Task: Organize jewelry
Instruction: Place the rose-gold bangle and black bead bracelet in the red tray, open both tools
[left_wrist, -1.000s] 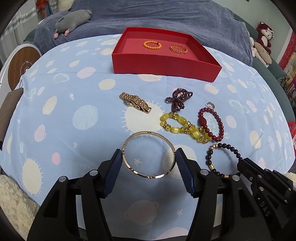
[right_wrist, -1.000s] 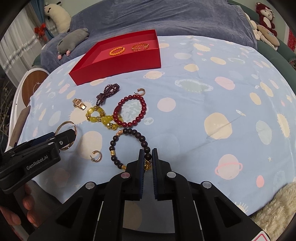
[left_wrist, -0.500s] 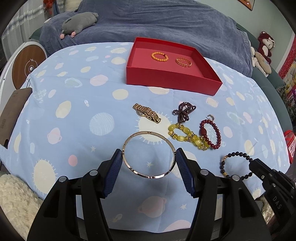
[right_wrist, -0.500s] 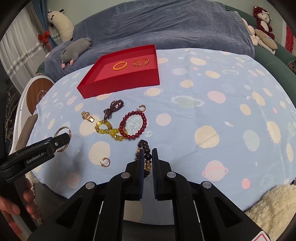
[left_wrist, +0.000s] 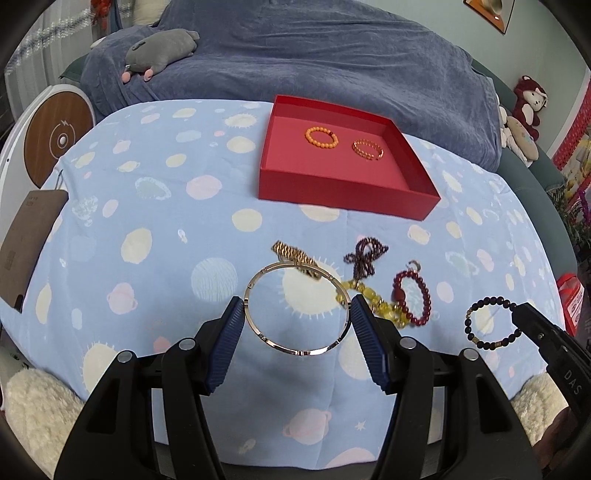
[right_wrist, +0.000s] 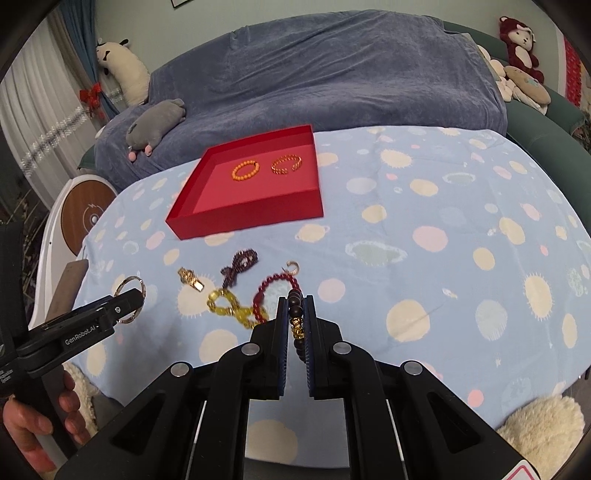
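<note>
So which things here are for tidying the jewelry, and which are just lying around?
For the job:
- red tray
- gold bangle in left gripper
- dark bead bracelet in right gripper
- red bead bracelet
- yellow bead bracelet
- purple bead strand
- gold watch band

Lying about:
- grey plush toy
- red teddy bear
- blue blanket

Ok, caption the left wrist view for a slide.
Left tongs hold a gold bangle above the cloth, red tray ahead with two bracelets inside.

Two beaded bracelets (left_wrist: 343, 143) lie inside the red cardboard tray (left_wrist: 343, 192); four more pieces (left_wrist: 365, 280) lie before it.
</note>
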